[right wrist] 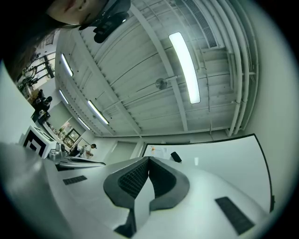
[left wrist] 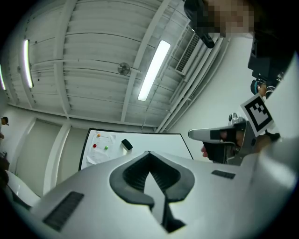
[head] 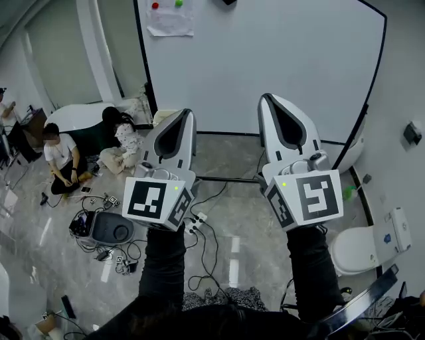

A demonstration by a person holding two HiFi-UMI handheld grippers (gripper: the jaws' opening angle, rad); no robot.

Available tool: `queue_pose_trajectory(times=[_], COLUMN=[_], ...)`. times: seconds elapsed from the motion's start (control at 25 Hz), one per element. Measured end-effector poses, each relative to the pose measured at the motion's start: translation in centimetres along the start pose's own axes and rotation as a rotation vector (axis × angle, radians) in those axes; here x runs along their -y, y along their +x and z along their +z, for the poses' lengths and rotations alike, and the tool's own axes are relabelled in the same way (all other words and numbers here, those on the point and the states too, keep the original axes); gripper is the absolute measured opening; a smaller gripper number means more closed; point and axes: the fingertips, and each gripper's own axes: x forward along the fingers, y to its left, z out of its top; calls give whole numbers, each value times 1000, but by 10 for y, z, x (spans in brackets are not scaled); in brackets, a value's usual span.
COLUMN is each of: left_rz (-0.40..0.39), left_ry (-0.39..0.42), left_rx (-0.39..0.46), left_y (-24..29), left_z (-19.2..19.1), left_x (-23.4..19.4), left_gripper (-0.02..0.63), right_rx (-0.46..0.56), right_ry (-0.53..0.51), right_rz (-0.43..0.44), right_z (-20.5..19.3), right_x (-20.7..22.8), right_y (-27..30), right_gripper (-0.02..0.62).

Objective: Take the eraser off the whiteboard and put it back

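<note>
The black eraser (head: 228, 2) sticks to the whiteboard (head: 265, 60) at its top edge, just cut off by the head view. In the left gripper view the eraser (left wrist: 126, 145) sits right of a paper sheet (left wrist: 100, 149) that carries coloured magnets. The right gripper view has the eraser (right wrist: 175, 157) small and far, just right of the jaw tips. My left gripper (head: 188, 113) and right gripper (head: 265, 98) are held side by side, tilted up toward the board and well short of it. Both are shut with nothing between the jaws.
Two people (head: 63, 159) sit on the floor at the left, beside a white tub (head: 73, 116). Cables and a power strip (head: 194, 224) lie on the floor below my grippers, near a black case (head: 109, 227). A white rounded unit (head: 355, 249) stands at the right.
</note>
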Motion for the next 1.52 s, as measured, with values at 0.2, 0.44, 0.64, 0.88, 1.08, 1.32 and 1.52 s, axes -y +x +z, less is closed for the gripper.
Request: queue_pose_trajectory(times=[0.2, 0.44, 0.64, 0.88, 1.08, 1.32, 1.52], left_rz=[22, 67, 102, 138, 149, 152, 139], left_ry=[21, 60, 85, 111, 112, 109, 91], left_rx=[-12, 12, 21, -2, 8, 9, 24], left_y=[36, 87, 123, 148, 156, 170, 188], left_z=[-17, -20, -27, -43, -50, -61, -74], left_x=[1, 4, 8, 9, 15, 7, -9], left_gripper=[6, 6, 6, 6, 6, 6, 6], right_rx=[-5, -18, 4, 9, -28, -2, -10], right_ry=[0, 4, 32, 44, 25, 15, -13], right_rz=[40, 81, 127, 162, 184, 179, 149], right_z=[-27, -52, -77, -97, -97, -107, -112], right_x=[22, 62, 92, 116, 125, 136, 143], right_y=[22, 52, 71, 88, 96, 111, 134], right_gripper=[9, 9, 9, 9, 9, 9, 9])
